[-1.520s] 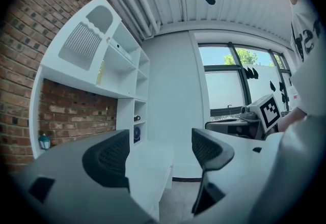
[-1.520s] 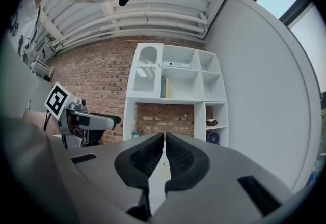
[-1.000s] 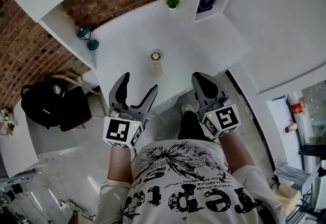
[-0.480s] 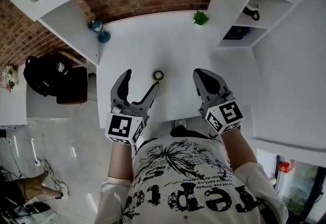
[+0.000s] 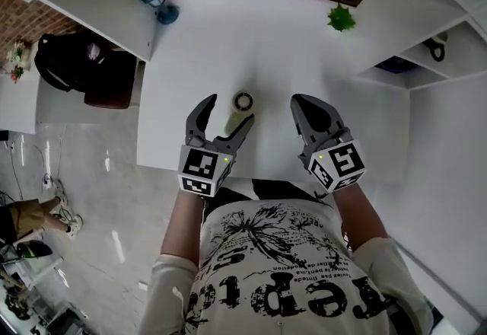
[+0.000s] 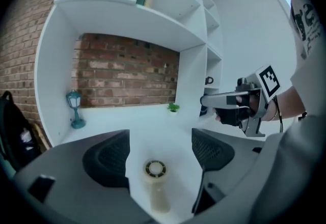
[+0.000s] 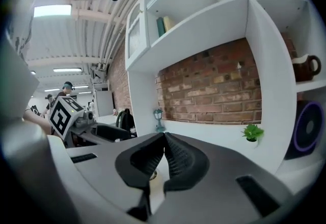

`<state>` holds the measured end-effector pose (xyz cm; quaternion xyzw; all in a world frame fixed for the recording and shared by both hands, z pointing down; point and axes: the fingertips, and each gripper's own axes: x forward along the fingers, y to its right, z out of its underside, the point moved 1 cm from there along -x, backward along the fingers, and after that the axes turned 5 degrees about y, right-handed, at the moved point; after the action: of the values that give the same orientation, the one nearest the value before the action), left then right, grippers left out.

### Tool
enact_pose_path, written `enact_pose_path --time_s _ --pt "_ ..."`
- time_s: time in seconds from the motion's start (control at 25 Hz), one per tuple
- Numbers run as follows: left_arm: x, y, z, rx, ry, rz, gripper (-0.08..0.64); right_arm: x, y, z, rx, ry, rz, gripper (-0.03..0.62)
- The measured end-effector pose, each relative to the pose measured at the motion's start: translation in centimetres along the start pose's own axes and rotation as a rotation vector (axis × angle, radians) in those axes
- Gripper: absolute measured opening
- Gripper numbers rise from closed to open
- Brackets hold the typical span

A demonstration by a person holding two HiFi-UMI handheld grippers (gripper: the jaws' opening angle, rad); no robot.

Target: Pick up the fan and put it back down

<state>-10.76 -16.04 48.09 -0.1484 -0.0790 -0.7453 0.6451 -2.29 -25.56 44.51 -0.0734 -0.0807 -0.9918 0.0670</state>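
Note:
A cream hand fan [image 5: 242,103] with a round ring head stands on the white table [image 5: 266,44]. My left gripper [image 5: 227,111] is open, and the fan's body sits between its two fingers without clear contact. In the left gripper view the fan [image 6: 155,169] shows low between the two dark pads [image 6: 107,159], a little ahead of them. To the right of the fan my right gripper [image 5: 308,107] hovers shut and empty. In the right gripper view its jaws [image 7: 164,139] meet, and a sliver of the fan [image 7: 152,174] peeks below them.
A teal lantern [image 5: 158,6] stands at the table's back left and a small green plant [image 5: 341,18] at the back right, before a brick wall. White shelves [image 5: 403,59] flank the right side. A black bag [image 5: 72,67] rests left of the table.
Both grippers have moved forward over the table. The left jaws, which were short of the fan, now stand around its body. The right gripper stays shut.

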Motion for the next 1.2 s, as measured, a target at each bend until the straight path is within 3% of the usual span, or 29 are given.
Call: enact_pose_path --time_s 0.28,0.68,1.2 --pt "6.0 -1.0 7.8 -0.037 -0.213 0.000 0.368 2.6 3.8 4.2 0.058 -0.063 -0.006 0.016" --pt "10.6 -1.7 15.4 -0.055 -0.462 -0.002 0.368 3.8 7.0 8.2 0.097 -0.159 -0.005 0.017" --pt "11.8 -2.2 17.0 -0.081 -0.592 -0.020 0.374 4.3 7.6 9.5 0.080 -0.206 -0.022 0.017"
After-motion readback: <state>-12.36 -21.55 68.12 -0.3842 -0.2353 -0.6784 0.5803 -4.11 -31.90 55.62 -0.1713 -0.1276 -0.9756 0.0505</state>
